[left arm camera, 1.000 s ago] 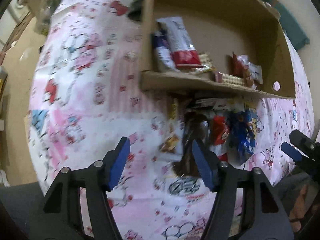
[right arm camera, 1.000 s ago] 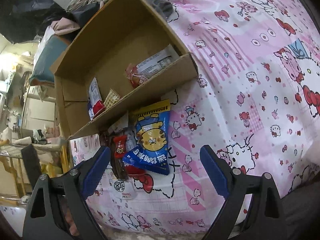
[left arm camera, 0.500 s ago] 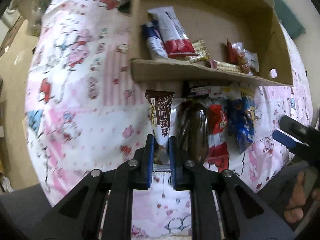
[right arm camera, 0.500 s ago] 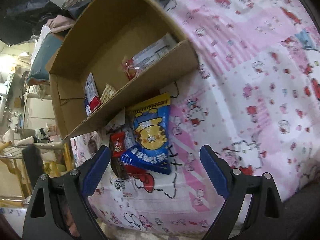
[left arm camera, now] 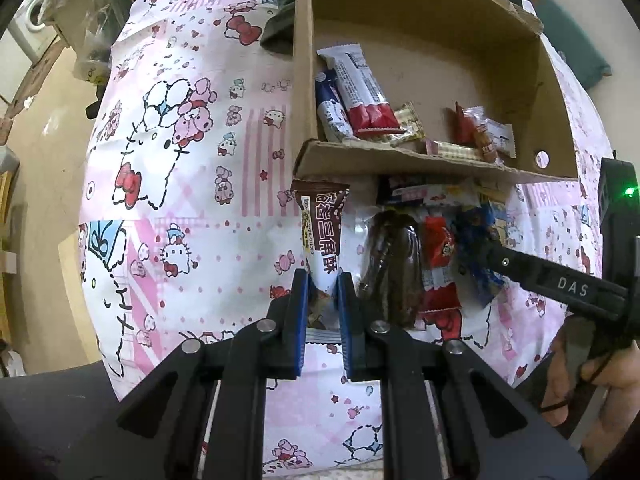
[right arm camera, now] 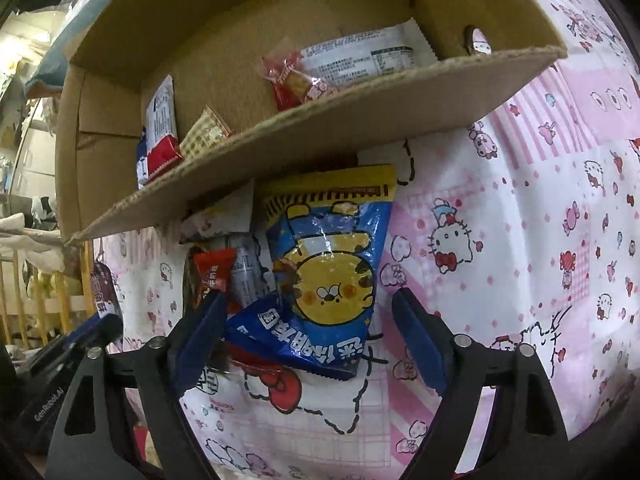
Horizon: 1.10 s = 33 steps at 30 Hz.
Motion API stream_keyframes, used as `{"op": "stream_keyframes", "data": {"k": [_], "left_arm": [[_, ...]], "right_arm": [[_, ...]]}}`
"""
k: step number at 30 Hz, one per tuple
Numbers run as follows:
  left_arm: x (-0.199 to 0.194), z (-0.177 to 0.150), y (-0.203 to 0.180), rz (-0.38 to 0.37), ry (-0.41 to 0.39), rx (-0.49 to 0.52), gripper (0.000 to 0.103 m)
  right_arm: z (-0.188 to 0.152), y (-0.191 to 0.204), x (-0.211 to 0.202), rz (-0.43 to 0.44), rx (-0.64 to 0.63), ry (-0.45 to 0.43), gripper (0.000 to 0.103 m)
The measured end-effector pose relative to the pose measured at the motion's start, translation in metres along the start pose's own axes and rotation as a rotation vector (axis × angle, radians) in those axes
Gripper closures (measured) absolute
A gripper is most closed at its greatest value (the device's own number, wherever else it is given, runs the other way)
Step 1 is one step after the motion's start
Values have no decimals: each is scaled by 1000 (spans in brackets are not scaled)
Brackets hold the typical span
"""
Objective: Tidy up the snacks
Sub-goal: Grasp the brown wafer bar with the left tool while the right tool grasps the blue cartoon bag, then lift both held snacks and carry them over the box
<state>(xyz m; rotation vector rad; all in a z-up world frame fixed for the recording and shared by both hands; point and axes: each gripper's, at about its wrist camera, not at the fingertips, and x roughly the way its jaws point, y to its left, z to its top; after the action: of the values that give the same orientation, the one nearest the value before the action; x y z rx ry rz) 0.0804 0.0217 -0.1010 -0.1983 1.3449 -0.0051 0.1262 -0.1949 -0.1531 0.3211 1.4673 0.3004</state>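
The left gripper [left arm camera: 323, 304] is clamped on the lower end of a brown packet [left arm camera: 322, 232], which points toward 12 o'clock at the box [left arm camera: 400, 166]. The right gripper [right arm camera: 308, 340] stands wide apart around a blue bag [right arm camera: 328, 264], seemingly not touching it. Both snacks lie on the pink cloth [left arm camera: 192, 200] just below the box's near wall.

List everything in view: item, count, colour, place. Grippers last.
cardboard box: 1, brown, open, on the bedsheet
bedsheet: 1, pink and white cartoon print, under everything
snack packets in the box: several, white, red, blue, tan, along the near wall
brown wafer packet: 1, brown and white, in front of the box
blue tiger bag: 1, blue and yellow, in front of the box
red packet: 1, red, in the pile beside the dark packet
dark packet: 1, dark brown, pile
left gripper: shut on the brown wafer packet
right gripper: open, straddling the blue tiger bag
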Motion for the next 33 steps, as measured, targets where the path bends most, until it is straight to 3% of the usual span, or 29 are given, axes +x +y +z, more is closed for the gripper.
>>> {"op": "stream_keyframes", "data": {"k": [2,7,21,30,33], "left_arm": [[2,-1,-4,1,-1,5,92],[1,-3,-9,2,-11,18,92],[-5,-8,-8,6,-18,-1,92],[-47,-15,-4,8,-148,-48,92],[-66,-14,-1,-13,-190,-65,92]], "right_arm": [[-1,-2,0,24,13,10,53],[-2,-8,-11,66,29,-9,70],[-28,-32,-57,143,66,-64,74],[-57,-43,-110,260,106,-183,74],[-62,-48,-136,347,112,-260,74]]}}
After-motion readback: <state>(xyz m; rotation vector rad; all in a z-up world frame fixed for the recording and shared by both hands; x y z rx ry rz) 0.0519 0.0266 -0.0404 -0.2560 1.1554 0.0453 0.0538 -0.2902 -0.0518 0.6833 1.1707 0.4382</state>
